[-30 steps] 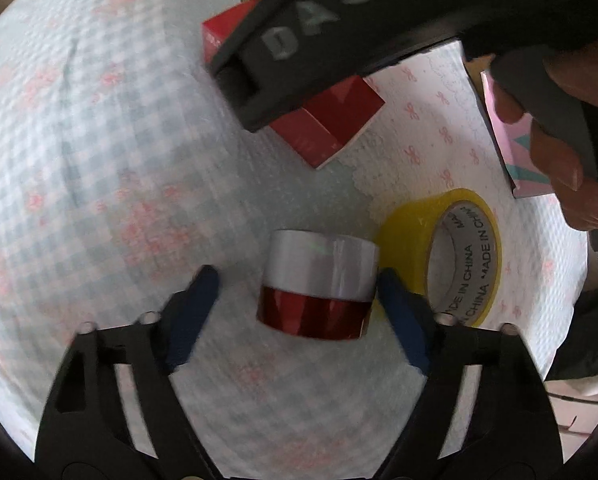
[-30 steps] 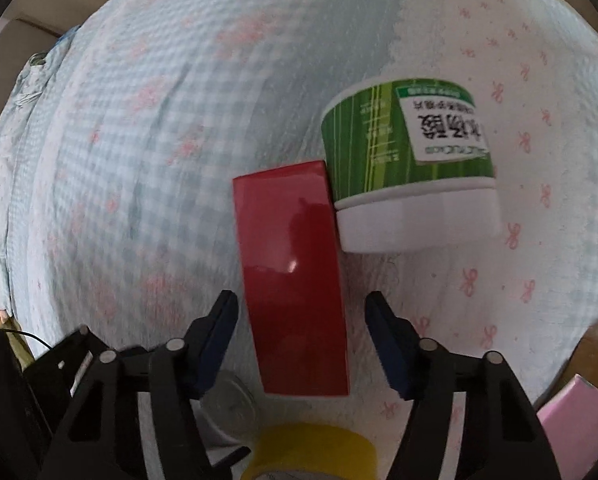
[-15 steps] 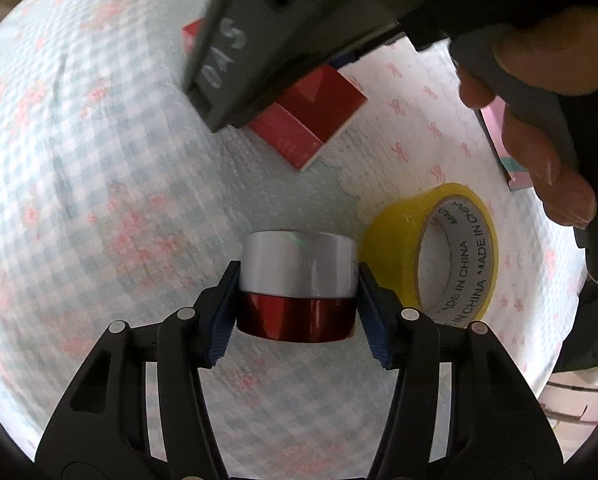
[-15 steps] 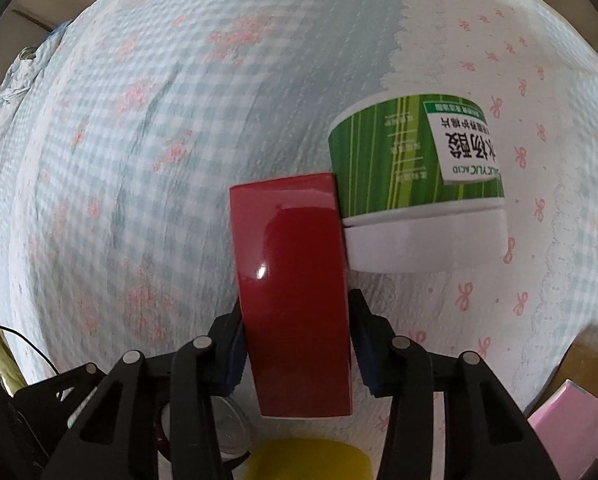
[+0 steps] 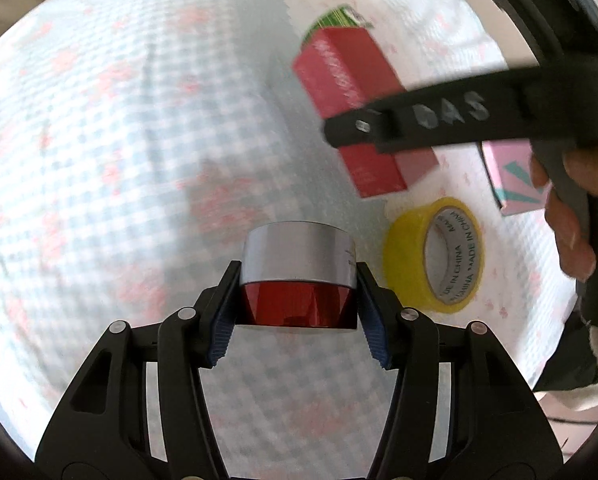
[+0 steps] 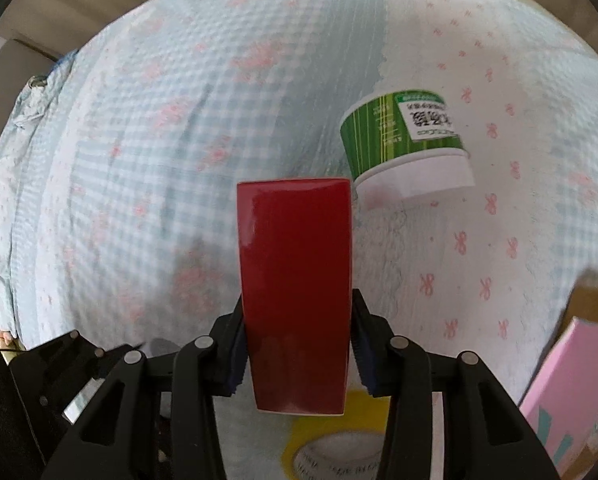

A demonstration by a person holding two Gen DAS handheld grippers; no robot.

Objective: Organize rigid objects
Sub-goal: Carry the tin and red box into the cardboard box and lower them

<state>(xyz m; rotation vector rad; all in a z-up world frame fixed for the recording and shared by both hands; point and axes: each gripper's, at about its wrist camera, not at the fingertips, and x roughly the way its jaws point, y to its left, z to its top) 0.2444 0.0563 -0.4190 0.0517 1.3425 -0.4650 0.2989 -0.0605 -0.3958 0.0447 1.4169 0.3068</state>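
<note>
Altogether one jar (image 5: 299, 280), two boxes (image 6: 297, 300)

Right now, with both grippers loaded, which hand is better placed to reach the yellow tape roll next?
Left, probably. The left gripper, shut on the silver-lidded red jar, has the yellow tape roll lying just beside it. The right gripper holds the red box.

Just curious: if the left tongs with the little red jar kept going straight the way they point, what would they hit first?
Probably only the checked bedcover; the left tongs point steeply down, and nothing else lies ahead of the jar.
</note>
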